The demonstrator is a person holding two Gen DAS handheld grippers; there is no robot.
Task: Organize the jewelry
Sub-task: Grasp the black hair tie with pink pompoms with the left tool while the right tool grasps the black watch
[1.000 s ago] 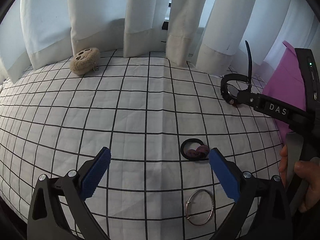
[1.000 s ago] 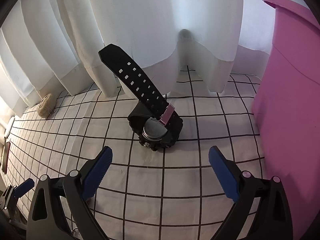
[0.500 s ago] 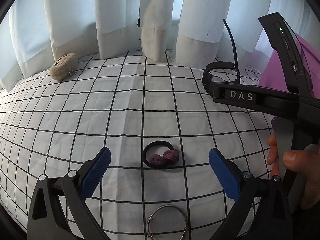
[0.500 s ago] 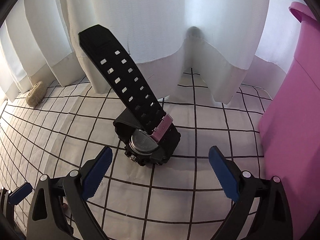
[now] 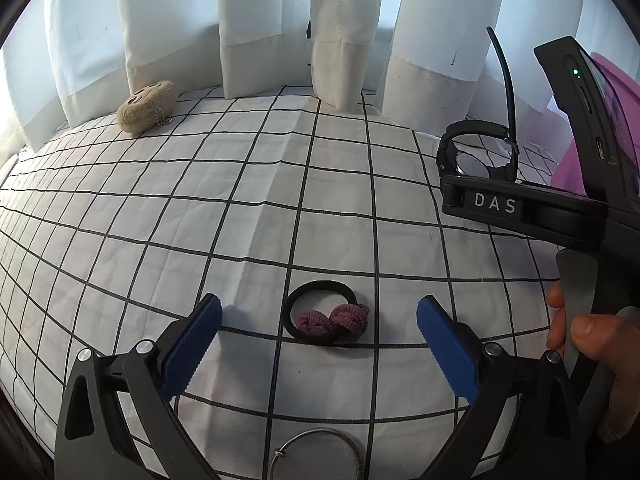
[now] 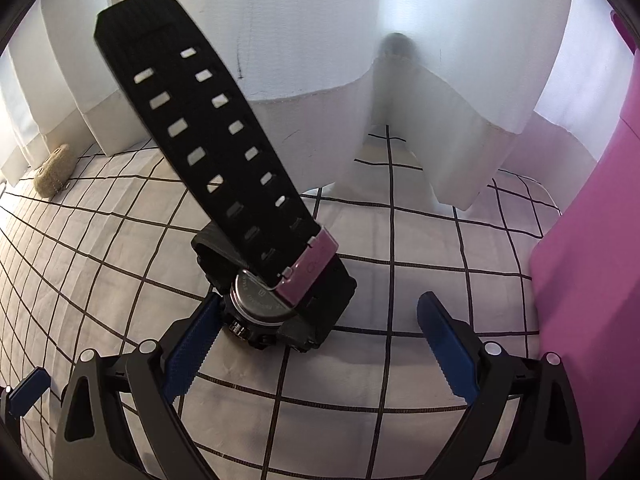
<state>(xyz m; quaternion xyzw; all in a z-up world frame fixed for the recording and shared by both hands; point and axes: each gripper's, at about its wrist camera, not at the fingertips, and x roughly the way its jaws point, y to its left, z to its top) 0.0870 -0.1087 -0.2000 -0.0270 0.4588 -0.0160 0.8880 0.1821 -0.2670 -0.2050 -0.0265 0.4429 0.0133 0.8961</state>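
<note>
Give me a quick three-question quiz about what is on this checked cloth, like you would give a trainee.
1. True or false: the right gripper is already shut on the watch.
2. Which item lies between the left gripper's fingers? A) metal ring B) hair tie C) plush charm
3. Fill in: the watch's strap sticks up toward the ____.

Key:
1. False. Its jaws are open, with the watch just ahead and the left finger close to the watch case.
2. B. The hair tie lies there; the metal ring is nearer the camera, and the plush charm is far off by the curtain.
3. curtain
</note>
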